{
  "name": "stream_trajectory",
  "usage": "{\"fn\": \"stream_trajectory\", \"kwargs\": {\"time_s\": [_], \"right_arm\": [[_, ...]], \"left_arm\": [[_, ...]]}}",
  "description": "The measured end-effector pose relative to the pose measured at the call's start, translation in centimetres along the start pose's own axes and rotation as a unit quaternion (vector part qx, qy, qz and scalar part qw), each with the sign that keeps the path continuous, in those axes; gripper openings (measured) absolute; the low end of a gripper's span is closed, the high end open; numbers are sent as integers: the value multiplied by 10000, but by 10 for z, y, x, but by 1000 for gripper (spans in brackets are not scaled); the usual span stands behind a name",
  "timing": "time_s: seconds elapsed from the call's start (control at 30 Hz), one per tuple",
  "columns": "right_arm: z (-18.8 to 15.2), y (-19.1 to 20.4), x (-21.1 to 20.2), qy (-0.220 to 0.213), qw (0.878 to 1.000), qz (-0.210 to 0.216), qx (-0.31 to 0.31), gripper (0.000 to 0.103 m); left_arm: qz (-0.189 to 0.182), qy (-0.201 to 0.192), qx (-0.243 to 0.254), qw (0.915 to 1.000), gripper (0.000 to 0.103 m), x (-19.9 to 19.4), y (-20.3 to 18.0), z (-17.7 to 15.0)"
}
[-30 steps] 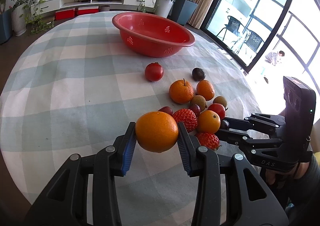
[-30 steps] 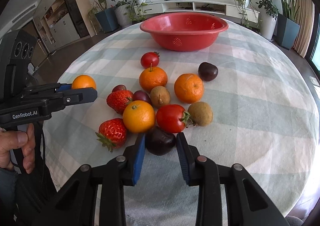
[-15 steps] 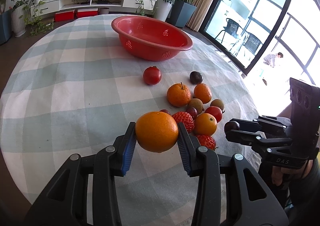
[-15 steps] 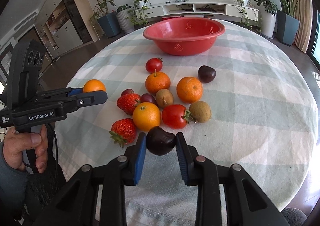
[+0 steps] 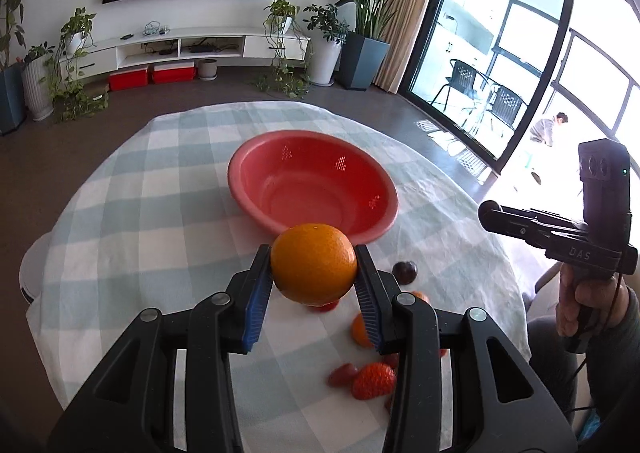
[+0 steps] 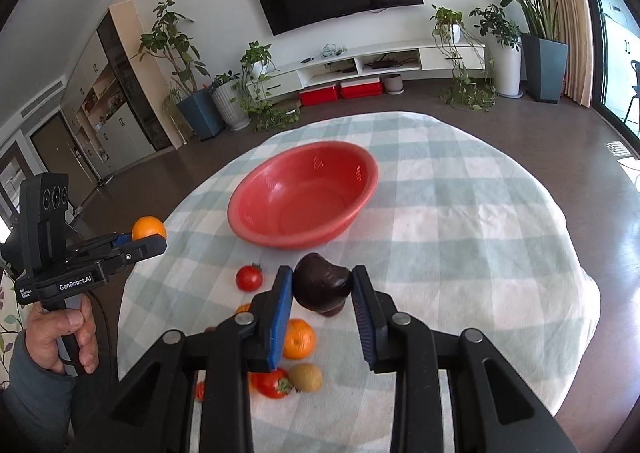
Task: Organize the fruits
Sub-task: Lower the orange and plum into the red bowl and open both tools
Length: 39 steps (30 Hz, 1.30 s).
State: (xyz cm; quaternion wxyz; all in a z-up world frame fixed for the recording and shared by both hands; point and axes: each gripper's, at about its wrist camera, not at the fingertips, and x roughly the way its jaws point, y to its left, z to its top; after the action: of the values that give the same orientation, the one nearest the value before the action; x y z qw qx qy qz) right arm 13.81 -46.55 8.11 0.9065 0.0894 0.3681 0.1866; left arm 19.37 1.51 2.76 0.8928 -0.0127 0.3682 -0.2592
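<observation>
My left gripper (image 5: 314,285) is shut on an orange (image 5: 314,263), held in the air over the checked tablecloth, short of the red colander bowl (image 5: 312,189). The right gripper (image 6: 323,299) is shut on a dark purple fruit (image 6: 322,287), also lifted, just short of the same bowl (image 6: 304,201), which has nothing in it. Each gripper shows in the other's view: the right one (image 5: 490,211) at the right edge, the left one (image 6: 150,239) at the left with its orange (image 6: 148,228). Below lie a tomato (image 6: 249,277), a mandarin (image 6: 298,337), a kiwi (image 6: 306,377) and strawberries (image 5: 374,380).
The round table (image 6: 460,253) drops off on all sides to a dark floor. Another dark fruit (image 5: 405,272) lies near the bowl. A person's hands (image 6: 60,333) hold the gripper handles. Potted plants, a white TV shelf and a glass door stand beyond.
Both grippers rose and moved forward toward the red bowl with their fruits. The dark fruit left the tablecloth. The fruit pile now lies below and behind the fingers.
</observation>
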Motion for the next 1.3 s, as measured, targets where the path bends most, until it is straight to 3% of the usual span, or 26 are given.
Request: {"fn": "stream_trajectory", "kwargs": {"time_s": [0.17,0.33,0.5,0.8,1.3], "right_arm": [[47,2,42,159,9994,268,-144,32],[68,4,99,593,9978,183,-249,32],[69,2,142,1016,9942,-25,-362,32],[59,3,173,1419,9839,-545,-942,33],[62,12,185,1534,9719,-904,-1539,33]], "left_arm": [[147,186,308,9992,37,46,-5,53],[360,683,445,9960,37,106,-4,76],[497,1008,533,9922,37,148,-3,73],[683,1361,734,9856,38,186,7,63],[921,1574,1077,9773,38,206,7,57]]}}
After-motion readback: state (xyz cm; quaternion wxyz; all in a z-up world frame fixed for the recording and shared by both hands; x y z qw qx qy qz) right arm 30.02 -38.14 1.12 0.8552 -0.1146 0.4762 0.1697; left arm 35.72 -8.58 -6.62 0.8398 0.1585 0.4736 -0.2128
